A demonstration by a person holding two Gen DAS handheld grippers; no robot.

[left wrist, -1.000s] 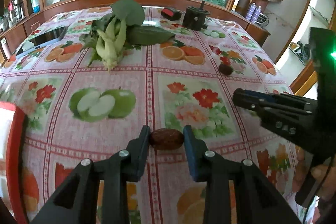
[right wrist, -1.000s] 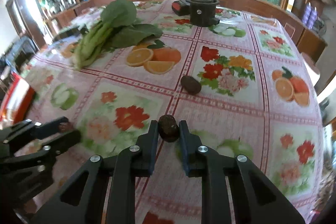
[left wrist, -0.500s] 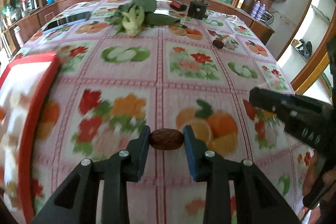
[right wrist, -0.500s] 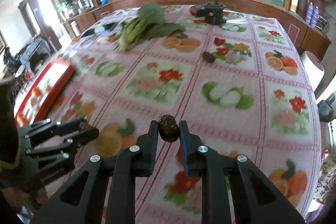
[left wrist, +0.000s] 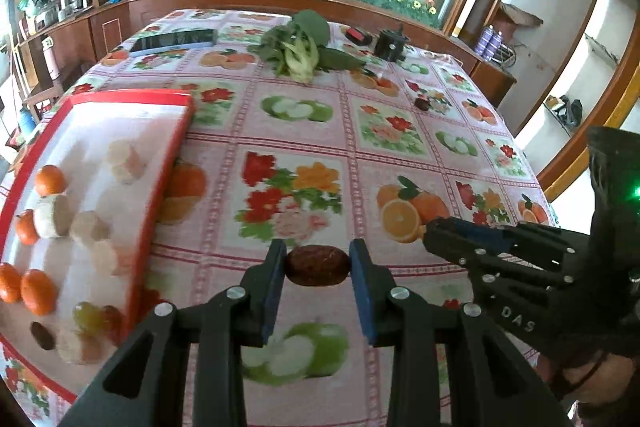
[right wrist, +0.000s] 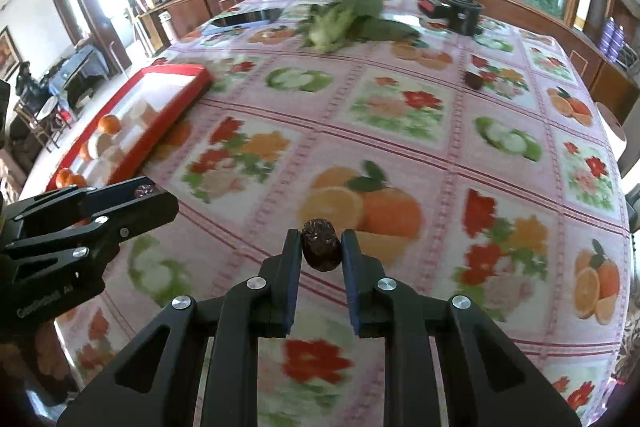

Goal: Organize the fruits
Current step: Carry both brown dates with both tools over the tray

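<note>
My left gripper [left wrist: 318, 265] is shut on a smooth brown date [left wrist: 317, 265], held crosswise above the tablecloth. My right gripper [right wrist: 321, 251] is shut on a darker, wrinkled date [right wrist: 321, 250], standing on end between the pads. Each gripper shows in the other's view: the right gripper [left wrist: 436, 229] at the right, the left gripper [right wrist: 160, 197] at the left. A red-rimmed white tray [left wrist: 132, 99] lies at the left with small oranges [left wrist: 49, 179], pale round pieces, grapes and a dark date [left wrist: 42, 335] in it. Another loose date [left wrist: 422, 103] lies on the cloth far right.
A fruit-print tablecloth [left wrist: 296, 163] covers the table. Leafy greens [left wrist: 300, 55], a phone [left wrist: 172, 41], a black cylinder [left wrist: 390, 45] and a red-black box [left wrist: 356, 35] sit at the far end. A person's hand [left wrist: 584, 383] holds the right gripper. Wooden cabinets ring the table.
Both grippers have pulled back toward the near end of the table and to the left, each keeping its date. The red tray has come fully into view at the left.
</note>
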